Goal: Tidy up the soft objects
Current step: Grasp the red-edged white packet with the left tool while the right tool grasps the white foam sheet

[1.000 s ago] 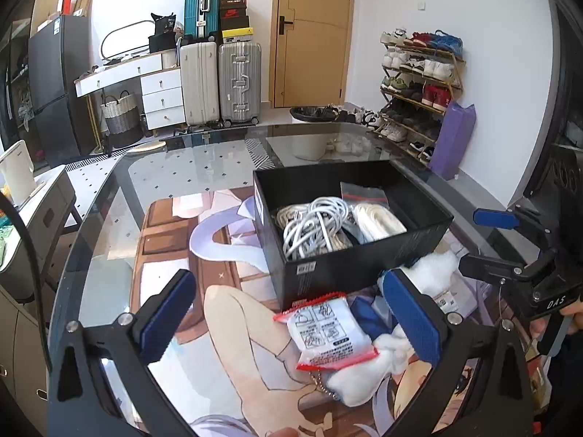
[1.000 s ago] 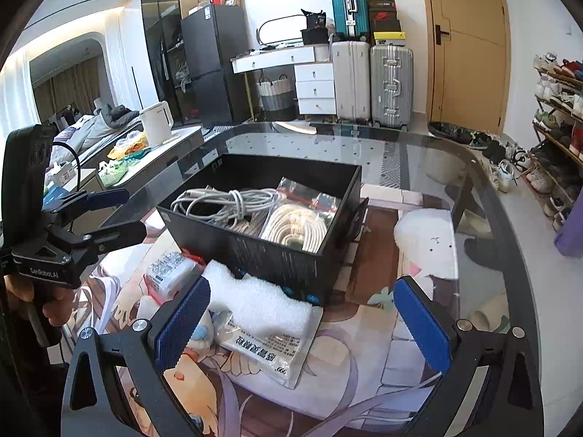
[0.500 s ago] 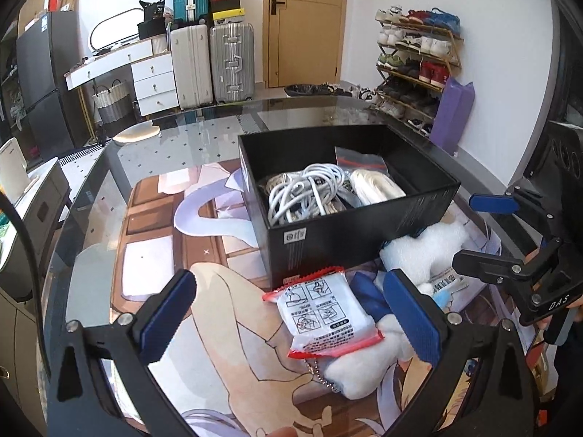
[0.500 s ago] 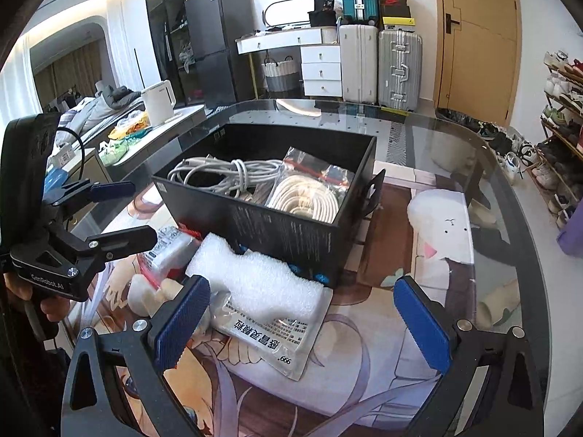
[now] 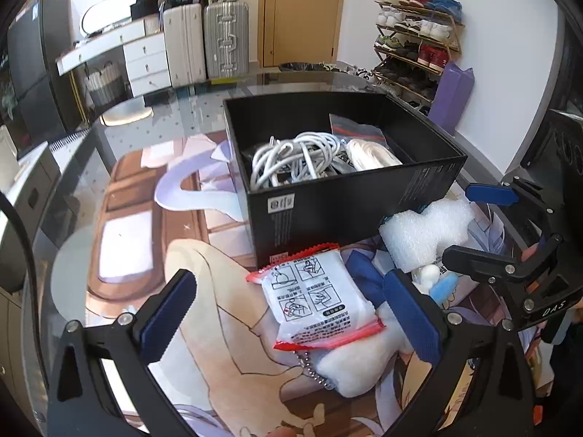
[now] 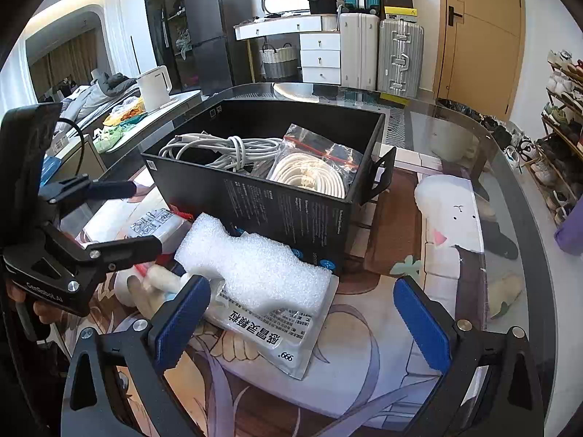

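**Soft stuff piled in front of the box, both grippers wide open**

Soft stuff sits in a heap on the glass table (image 5: 73,167), right against the near wall of the black box (image 5: 349,196). Left gripper (image 5: 291,313) hangs with its jaws spread wide, and the red-edged white packet (image 5: 317,302) lies between them, on top of a white plush toy (image 5: 349,367). Nothing's gripped. Right gripper (image 6: 298,320) is also spread apart, empty, with the white foam piece (image 6: 251,266) just ahead of its left finger, resting on a flat printed pouch (image 6: 277,335). Inside the box are a tangle of white cables (image 6: 226,149) and a bagged cable coil (image 6: 313,171).
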The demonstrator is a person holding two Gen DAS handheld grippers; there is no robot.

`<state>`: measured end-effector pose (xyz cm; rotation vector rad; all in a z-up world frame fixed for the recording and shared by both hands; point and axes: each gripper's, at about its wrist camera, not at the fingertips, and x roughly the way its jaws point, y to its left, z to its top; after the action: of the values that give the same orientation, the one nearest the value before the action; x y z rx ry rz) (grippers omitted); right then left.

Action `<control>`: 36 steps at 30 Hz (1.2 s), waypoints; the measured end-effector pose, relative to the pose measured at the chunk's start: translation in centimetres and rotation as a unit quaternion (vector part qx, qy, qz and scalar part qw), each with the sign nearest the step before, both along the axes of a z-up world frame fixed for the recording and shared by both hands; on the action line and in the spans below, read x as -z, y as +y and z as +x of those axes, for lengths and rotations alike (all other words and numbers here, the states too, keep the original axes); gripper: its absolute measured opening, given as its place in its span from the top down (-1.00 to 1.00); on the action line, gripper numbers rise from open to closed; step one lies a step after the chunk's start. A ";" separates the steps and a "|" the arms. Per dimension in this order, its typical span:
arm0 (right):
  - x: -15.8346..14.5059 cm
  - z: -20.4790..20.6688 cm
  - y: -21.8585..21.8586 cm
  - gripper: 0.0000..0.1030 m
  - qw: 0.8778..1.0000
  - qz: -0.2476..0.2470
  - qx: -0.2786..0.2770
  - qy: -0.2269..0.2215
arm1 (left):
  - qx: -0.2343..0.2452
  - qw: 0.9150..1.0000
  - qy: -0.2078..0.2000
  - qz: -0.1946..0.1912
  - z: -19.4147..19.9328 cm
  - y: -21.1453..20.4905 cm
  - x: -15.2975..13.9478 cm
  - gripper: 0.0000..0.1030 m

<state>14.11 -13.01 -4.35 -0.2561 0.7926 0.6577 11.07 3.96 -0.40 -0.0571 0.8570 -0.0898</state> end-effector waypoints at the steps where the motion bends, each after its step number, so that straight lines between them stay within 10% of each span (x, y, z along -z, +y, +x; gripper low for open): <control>1: 0.0 0.0 0.0 -0.99 1.000 0.001 0.000 0.001 | -0.003 1.000 0.004 -0.003 0.1 0.1 0.1 -1.00; 15: 0.2 -0.2 0.1 -0.97 1.000 0.010 -0.012 0.004 | -0.007 0.999 0.029 -0.017 0.4 0.4 1.0 -1.00; 26: 0.4 -0.4 0.3 -0.49 0.999 0.009 -0.028 0.014 | -0.003 0.999 0.040 -0.035 0.5 0.9 1.2 -0.94; 36: 0.0 -0.9 0.4 -0.13 0.999 0.007 -0.042 0.010 | 0.018 0.998 0.035 -0.047 0.1 0.6 0.8 -0.13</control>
<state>13.22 -12.61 -4.35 -0.2724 0.7995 0.7457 11.20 4.54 -1.23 -0.1343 0.9230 -0.1635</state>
